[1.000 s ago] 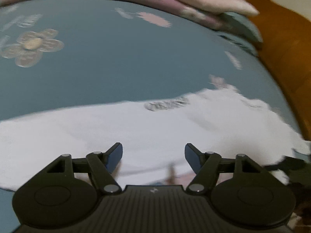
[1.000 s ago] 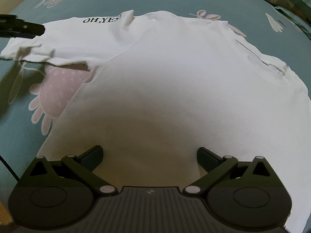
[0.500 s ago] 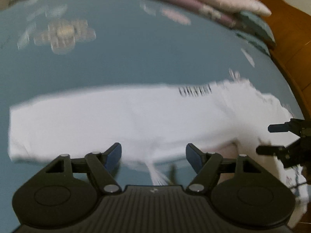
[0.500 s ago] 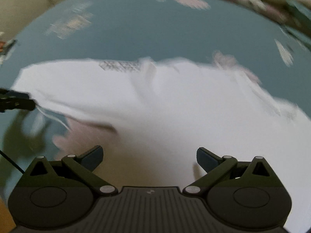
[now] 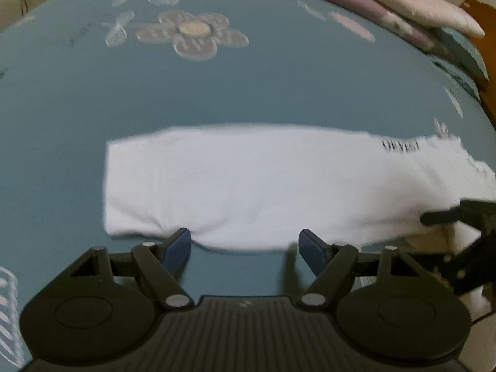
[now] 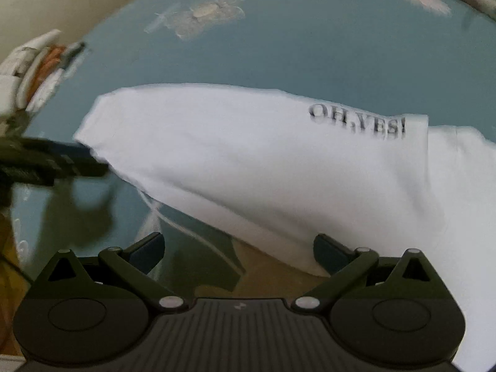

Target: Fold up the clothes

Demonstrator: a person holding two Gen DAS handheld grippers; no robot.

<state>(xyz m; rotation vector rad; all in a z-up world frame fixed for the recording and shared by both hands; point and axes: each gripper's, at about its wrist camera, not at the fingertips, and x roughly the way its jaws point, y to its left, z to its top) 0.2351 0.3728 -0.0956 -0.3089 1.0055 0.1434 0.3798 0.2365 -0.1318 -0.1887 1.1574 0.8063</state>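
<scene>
A white T-shirt with black "OH,YES!" lettering lies partly folded as a long band across the teal bedsheet. My left gripper hovers open at the shirt's near edge, nothing between its fingers. In the right wrist view the shirt runs from the left to the lower right. My right gripper stands open above the shirt's lower edge, empty. The right gripper's fingers show at the right edge of the left wrist view. The left gripper's fingers show at the left of the right wrist view.
The sheet carries printed flowers. Pink and mauve bedding is piled along the far edge, with a brown wooden headboard at the far right. A stack of folded items sits beyond the bed's left side.
Both grippers have swept sideways along the shirt toward its left end, which has come into view. Both have stayed open and empty. The shirt itself lies as before.
</scene>
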